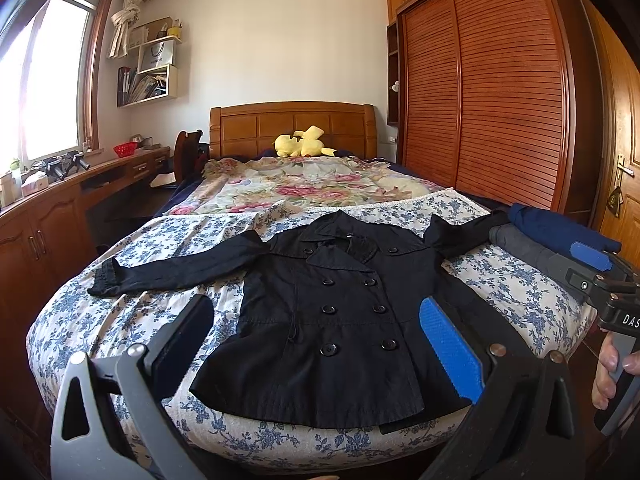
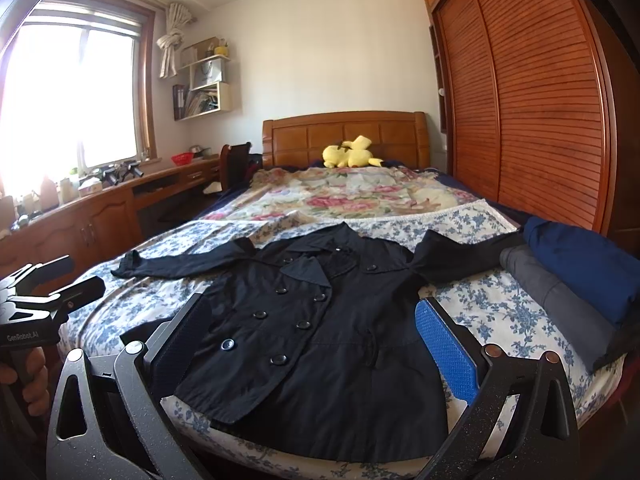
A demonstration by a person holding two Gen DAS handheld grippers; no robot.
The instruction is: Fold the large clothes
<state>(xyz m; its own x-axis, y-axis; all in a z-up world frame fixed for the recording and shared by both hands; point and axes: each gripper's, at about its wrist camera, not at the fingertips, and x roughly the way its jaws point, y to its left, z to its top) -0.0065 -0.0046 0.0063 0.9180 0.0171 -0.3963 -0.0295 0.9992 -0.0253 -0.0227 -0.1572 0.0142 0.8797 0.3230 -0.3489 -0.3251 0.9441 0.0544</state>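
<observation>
Left wrist: coat (image 1: pixel 340 320) between parted tongs (image 1: pixel 320 344).

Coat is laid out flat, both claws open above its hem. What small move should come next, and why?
Probably bring the left claw toward the left sleeve to grasp it for folding inward. The black coat lies buttoned and spread flat on the bed, both sleeves stretched outward, and neither claw holds anything yet.

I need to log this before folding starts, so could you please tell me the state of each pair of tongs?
Left tongs: open, holding nothing, above the black coat.
Right tongs: open, holding nothing, above the same coat.
</observation>
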